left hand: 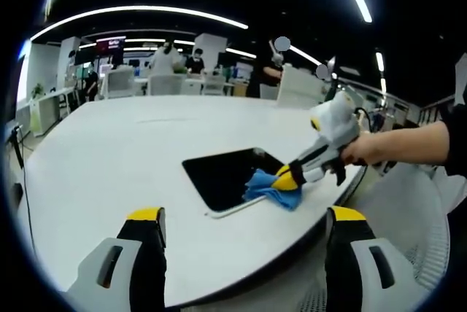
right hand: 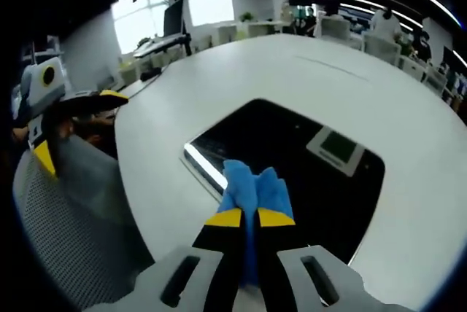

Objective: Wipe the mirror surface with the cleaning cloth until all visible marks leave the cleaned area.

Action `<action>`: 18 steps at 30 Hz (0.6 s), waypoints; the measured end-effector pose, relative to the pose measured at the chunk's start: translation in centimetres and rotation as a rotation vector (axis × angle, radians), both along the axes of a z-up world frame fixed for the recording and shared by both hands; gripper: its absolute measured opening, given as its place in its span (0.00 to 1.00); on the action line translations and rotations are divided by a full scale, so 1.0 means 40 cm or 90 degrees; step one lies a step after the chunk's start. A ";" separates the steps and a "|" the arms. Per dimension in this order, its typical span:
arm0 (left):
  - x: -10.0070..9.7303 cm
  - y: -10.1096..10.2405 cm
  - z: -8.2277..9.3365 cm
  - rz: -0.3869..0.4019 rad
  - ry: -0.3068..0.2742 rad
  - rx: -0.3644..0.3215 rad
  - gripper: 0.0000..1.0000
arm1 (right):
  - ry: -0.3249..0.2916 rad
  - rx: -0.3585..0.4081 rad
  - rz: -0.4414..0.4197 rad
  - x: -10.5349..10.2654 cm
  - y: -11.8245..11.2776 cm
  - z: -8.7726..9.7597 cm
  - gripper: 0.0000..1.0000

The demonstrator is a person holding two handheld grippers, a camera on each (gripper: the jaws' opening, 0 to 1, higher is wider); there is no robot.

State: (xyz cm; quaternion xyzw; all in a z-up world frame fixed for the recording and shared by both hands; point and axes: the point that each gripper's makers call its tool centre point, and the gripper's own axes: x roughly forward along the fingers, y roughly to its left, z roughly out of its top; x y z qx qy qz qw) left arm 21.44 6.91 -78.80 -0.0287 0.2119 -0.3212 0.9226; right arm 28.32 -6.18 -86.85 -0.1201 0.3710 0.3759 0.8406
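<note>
One mirror [left hand: 228, 175], dark and rectangular, lies flat on the white table [left hand: 109, 151], close to the table's curved edge. On the mirror's near corner sits the blue cleaning cloth [left hand: 271, 188], bunched in folds, partly on the glass and partly over the mirror's bright rim. The right gripper [left hand: 284, 178] pinches this cloth: in the right gripper view its two yellow-tipped jaws stand narrow and almost closed, with the blue fabric [right hand: 255, 195] squeezed between them. A person's hand [left hand: 372, 148] holds that gripper from beyond the mirror's right side. The mirror [right hand: 292, 166] reflects a square ceiling panel [right hand: 334, 149].

The left gripper [left hand: 244, 217] hovers before the mirror, near the table's edge, its jaws spread wide and holding nothing; nothing lies between it and the mirror. In the right gripper view it [right hand: 80, 108] appears well apart from the mirror, over a mesh chair [right hand: 66, 217].

Far behind the mirror, past the table, stand white chairs [left hand: 164, 82] and several people [left hand: 195, 60].
</note>
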 end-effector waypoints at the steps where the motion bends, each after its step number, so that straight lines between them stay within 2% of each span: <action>1: 0.000 0.000 0.000 0.000 0.000 0.000 0.90 | -0.001 0.000 0.000 0.000 0.000 0.000 0.00; 12: 0.001 -0.002 0.000 -0.003 -0.001 0.001 0.89 | -0.001 0.008 0.003 0.006 0.002 0.001 0.00; 18: 0.001 -0.002 -0.001 -0.003 0.000 0.002 0.89 | -0.005 0.009 -0.005 0.028 0.004 0.001 0.00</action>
